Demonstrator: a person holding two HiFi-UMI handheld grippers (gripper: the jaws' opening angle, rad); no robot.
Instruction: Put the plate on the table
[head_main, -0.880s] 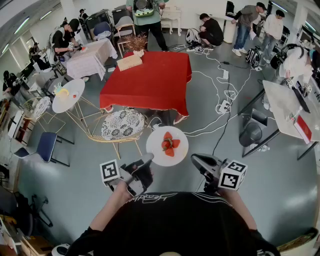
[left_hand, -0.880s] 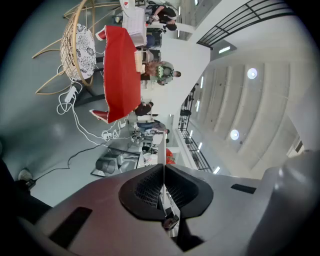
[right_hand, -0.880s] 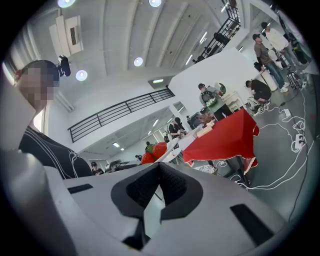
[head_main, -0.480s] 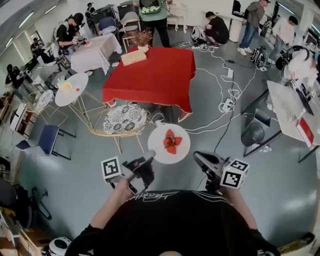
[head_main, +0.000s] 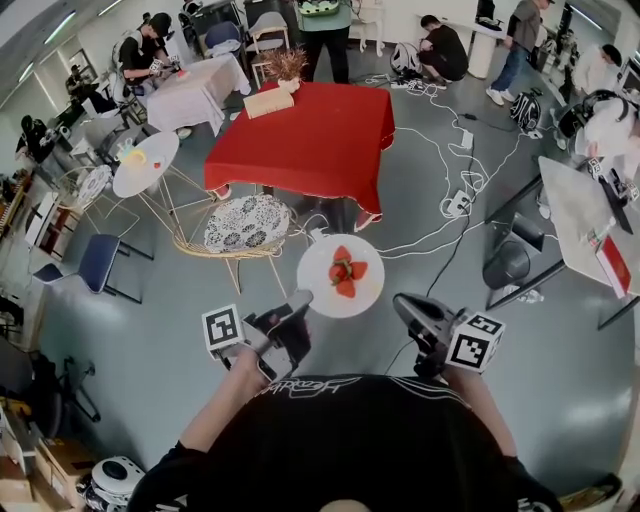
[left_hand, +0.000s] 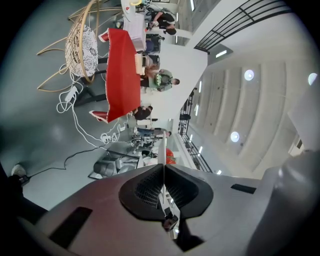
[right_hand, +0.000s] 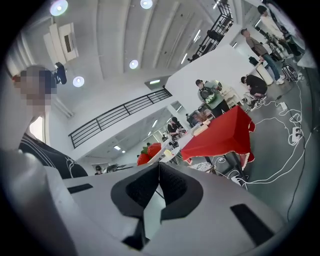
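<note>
Left gripper (head_main: 296, 303): clenched on the near-left rim of the plate (head_main: 322, 292). In its own view I see the rim edge-on, pinched between the two pads.
Right gripper (head_main: 404, 302): jaws pressed together with nothing in them. It hangs just to the right of the plate and does not touch it.
Plate: in the air in front of me, above the grey floor, on the near side of the red table (head_main: 300, 140) and not yet over it.
Strawberries (head_main: 345, 272): a small loose pile in the middle of the plate. I judge they will roll if the plate tips.
Step in hand: I judge it is the carry towards the table. The grip is on one rim only, so the far side wants to sag. I would keep the wrist level, move slowly, and bring the right gripper under the right rim if it droops.
Landing place: the near part of the red cloth is bare and wide. I would set the plate flat, well inside the edge, and only then let go.
Box (head_main: 267, 100) and dried plant (head_main: 285, 65): at the far-left corner of the table, well apart from the landing place.
Wicker chair (head_main: 245, 228): near the table's near-left corner, just left of the plate. I would pass on its right.
Cables (head_main: 450, 190): on the floor to the right of the table, a risk for the feet.
Person (head_main: 325, 20): stands at the far side of the table, so I would approach from the near side.
</note>
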